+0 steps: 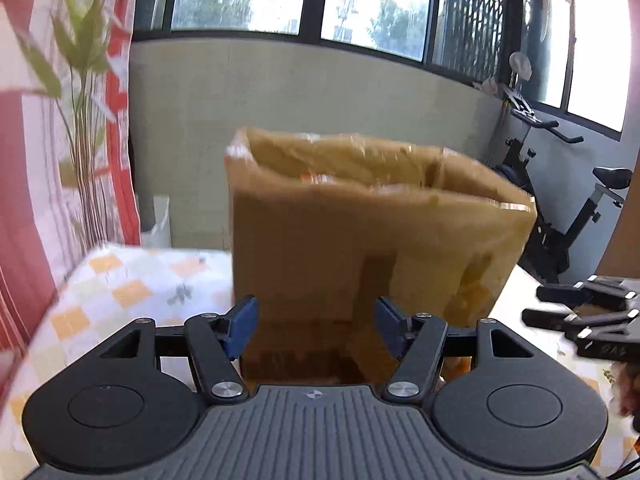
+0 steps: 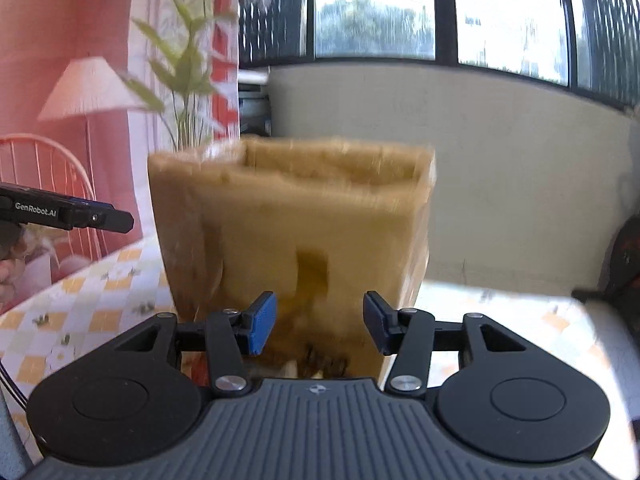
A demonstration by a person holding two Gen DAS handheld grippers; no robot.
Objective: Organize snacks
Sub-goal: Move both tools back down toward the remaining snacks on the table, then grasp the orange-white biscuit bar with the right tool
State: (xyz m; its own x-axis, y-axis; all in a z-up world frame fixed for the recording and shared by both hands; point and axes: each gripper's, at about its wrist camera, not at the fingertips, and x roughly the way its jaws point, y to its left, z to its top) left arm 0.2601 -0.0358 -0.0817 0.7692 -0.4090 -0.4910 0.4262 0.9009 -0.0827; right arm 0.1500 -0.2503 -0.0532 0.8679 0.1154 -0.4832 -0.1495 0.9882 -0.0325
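Cardboard box (image 1: 360, 240), one, two grippers (image 1: 316, 326) (image 2: 316, 322), jaws apart

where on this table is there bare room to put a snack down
Bare checkered tablecloth lies left of the tall brown paper bag, toward the red curtain. A second free patch sits right of the bag, before the pale wall. The middle is crowded: the bag stands right ahead of the open left gripper and right gripper.

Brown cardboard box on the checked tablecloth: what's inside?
The brown cardboard box is open-topped; only its inner walls and a blurred orange-white patch show. Its front wall hides the contents.
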